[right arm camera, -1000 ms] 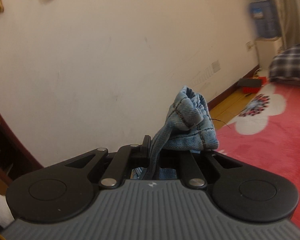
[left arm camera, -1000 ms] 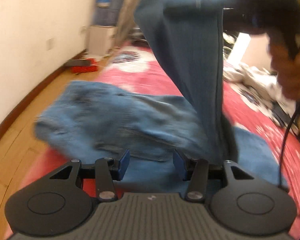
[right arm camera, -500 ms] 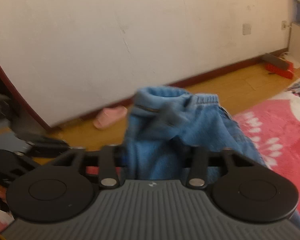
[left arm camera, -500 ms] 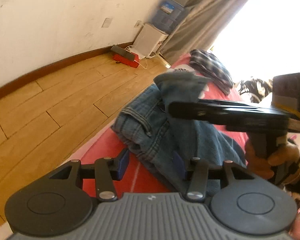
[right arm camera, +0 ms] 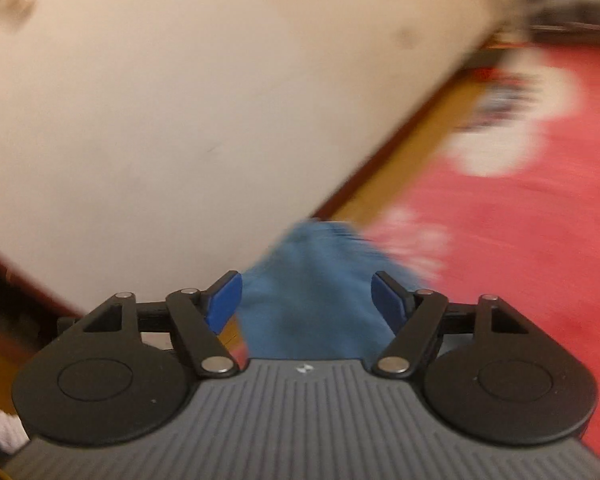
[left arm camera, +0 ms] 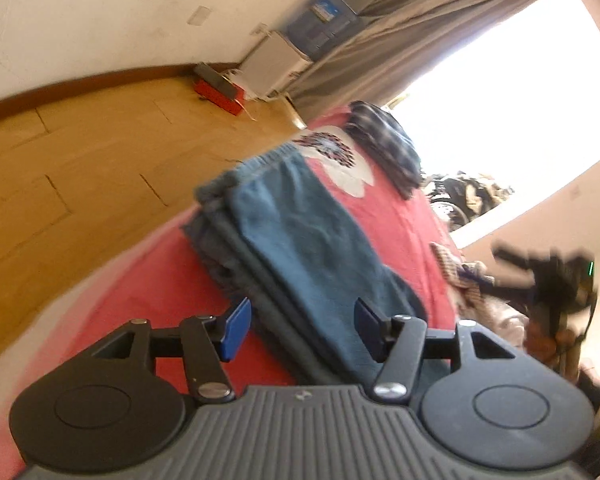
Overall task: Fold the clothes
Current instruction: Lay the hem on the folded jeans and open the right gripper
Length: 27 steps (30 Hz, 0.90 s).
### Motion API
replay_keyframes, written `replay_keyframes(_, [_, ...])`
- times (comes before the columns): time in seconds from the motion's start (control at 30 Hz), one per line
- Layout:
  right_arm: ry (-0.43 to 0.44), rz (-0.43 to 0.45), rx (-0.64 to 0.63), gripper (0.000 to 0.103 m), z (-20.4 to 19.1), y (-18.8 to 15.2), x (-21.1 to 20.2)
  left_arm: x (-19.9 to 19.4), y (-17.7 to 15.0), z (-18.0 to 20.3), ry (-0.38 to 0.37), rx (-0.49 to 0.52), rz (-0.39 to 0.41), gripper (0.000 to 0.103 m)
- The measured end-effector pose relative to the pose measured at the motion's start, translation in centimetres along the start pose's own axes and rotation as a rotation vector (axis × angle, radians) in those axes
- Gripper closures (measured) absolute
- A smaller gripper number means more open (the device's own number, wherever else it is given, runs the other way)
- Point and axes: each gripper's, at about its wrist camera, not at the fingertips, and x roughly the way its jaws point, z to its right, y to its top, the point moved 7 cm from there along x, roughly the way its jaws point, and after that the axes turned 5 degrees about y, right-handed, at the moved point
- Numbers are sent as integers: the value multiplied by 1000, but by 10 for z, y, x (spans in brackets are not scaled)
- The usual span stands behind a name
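1. The jeans (left arm camera: 300,248) lay folded into a long, layered strip on the red rug (left arm camera: 148,288), one end near the rug's edge by the wooden floor (left arm camera: 60,160).
2. The left gripper (left arm camera: 302,330) was spread wide, its blue pads (left arm camera: 236,330) apart and holding nothing. The near end of the jeans showed between and beyond the fingers; contact could not be confirmed.
3. The right gripper (right arm camera: 306,300) was likewise spread wide, with both pads clear of the cloth. In the right wrist view, which was heavily blurred, the blue denim (right arm camera: 312,300) showed in the gap between the fingers, ungripped.
4. In the left wrist view the right gripper appeared as a dark, blurred shape at the far right, well apart from the jeans.
5. A plaid garment (left arm camera: 384,140) lay at the far end of the rug, beside a white flower pattern (left arm camera: 340,160).
6. A red box (left arm camera: 218,94) and a white cabinet (left arm camera: 272,66) stood against the wall (left arm camera: 80,20), next to a grey curtain (left arm camera: 400,28).
7. A heap of other clothes (left arm camera: 464,276) lay to the right of the rug.
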Motion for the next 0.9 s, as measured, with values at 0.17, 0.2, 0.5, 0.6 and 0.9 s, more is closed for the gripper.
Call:
replay_keyframes(0.17, [-111,120,302,18,75,-68,-116,20,-8,3,4,-67,-41,44])
replay_keyframes(0.2, [-127,141,359,17,87,-88,-131,22,-9,3,11,-74,-42,44])
replay_keyframes(0.5, [6,212,555,16,122,-197,-121,45,-7,5,68,-80,-46,44])
replay_keyframes(0.6, [117,209,538,17,114,-190,-103,48,-6,7,81,-103,-30,44])
replay_keyframes(0.9, [28,178,469,84,109,-184,-69,51,-5,11,160,-106,45,74])
